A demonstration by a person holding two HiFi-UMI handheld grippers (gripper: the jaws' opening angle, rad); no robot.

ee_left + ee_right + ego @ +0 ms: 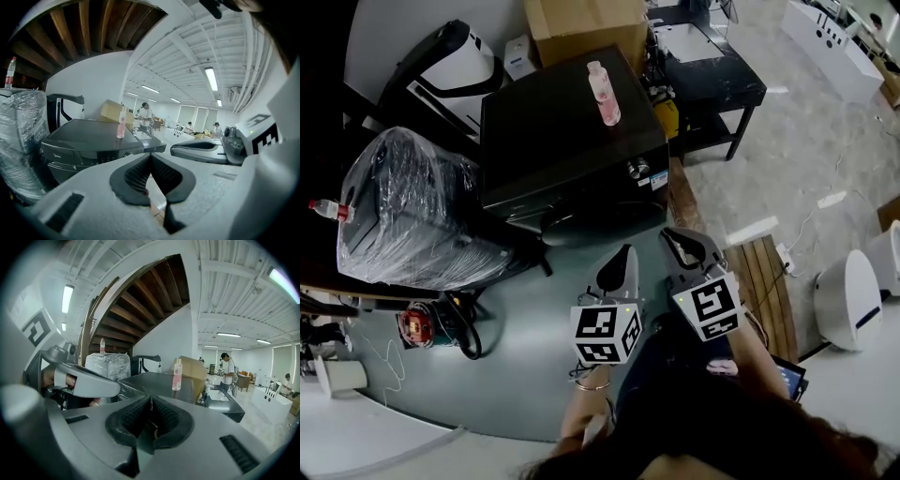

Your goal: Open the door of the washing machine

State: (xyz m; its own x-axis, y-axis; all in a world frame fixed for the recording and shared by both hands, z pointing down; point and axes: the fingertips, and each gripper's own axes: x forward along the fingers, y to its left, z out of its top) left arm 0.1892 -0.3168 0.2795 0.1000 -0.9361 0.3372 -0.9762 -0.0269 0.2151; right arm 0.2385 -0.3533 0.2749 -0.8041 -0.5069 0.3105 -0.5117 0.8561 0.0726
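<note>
Washer, pink bottle (upright), grey floor

A bottle stands on the washing machine, wrapped bundle to its left

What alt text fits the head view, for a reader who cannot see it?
Seen from above, the left gripper and right gripper, both shut, point at the front of a black washing machine without touching it. A pink bottle stands on its top; a plastic-wrapped bundle sits beside it.
</note>
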